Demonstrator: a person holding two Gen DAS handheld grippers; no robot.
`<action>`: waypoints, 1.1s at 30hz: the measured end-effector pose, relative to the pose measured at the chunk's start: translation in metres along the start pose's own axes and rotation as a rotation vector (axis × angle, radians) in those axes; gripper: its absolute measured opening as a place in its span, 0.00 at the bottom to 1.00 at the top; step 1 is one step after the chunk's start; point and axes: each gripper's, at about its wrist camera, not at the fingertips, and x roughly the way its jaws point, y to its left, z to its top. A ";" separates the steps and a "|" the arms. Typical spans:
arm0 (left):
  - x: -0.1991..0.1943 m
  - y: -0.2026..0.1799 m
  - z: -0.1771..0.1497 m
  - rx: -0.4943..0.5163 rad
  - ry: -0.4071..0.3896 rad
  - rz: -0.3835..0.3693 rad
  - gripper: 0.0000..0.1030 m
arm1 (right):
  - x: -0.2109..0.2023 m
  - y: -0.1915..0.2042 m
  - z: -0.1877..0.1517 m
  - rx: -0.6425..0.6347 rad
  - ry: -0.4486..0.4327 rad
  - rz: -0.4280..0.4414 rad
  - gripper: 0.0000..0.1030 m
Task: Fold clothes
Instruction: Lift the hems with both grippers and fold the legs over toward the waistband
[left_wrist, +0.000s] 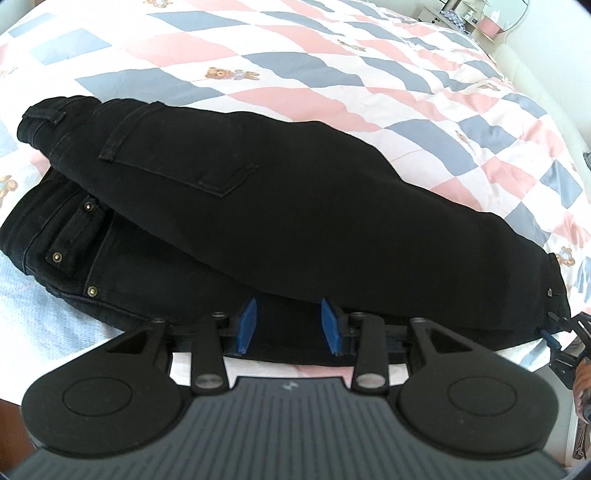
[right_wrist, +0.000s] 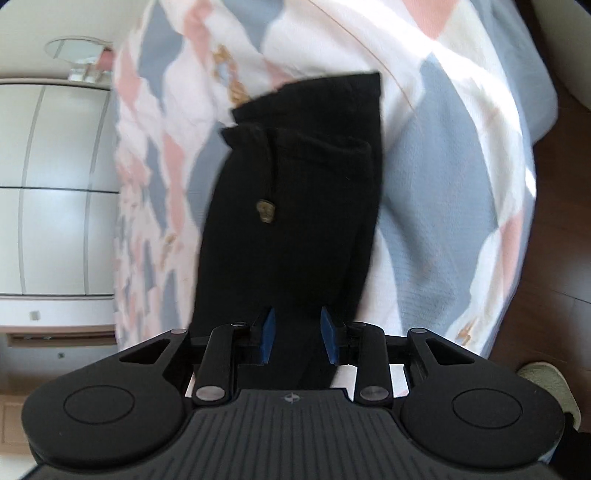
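Observation:
A pair of black jeans (left_wrist: 280, 192) lies folded on the bed, its back pocket up and its riveted waistband at the left. My left gripper (left_wrist: 289, 325) is at the near edge of the jeans. Its blue pads (left_wrist: 248, 323) stand apart over the black cloth without squeezing it. My right gripper (right_wrist: 297, 334) is over the end of the jeans (right_wrist: 295, 206), which run away from it. Its pads (right_wrist: 328, 338) are also parted, with cloth showing in the gap and no pinch visible. The right gripper (left_wrist: 565, 332) shows at the far right of the left wrist view, by the jeans' end.
The bed carries a quilt (left_wrist: 332, 66) in pink, blue and white diamonds with small bear prints. White wardrobe doors (right_wrist: 55, 184) stand past the bed. Dark wood floor (right_wrist: 554, 258) and a slippered foot (right_wrist: 546, 384) lie at the bed's edge. A shelf with small items (left_wrist: 472, 18) is far off.

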 end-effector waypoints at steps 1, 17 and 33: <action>0.001 0.004 0.001 -0.012 -0.003 0.000 0.34 | 0.002 -0.003 0.000 0.010 -0.012 -0.005 0.32; 0.001 0.130 0.051 -0.540 -0.272 0.031 0.52 | 0.010 -0.001 0.010 0.003 -0.131 -0.007 0.34; -0.011 0.152 0.025 -0.684 -0.308 0.030 0.55 | 0.002 0.036 0.016 -0.206 -0.097 0.001 0.26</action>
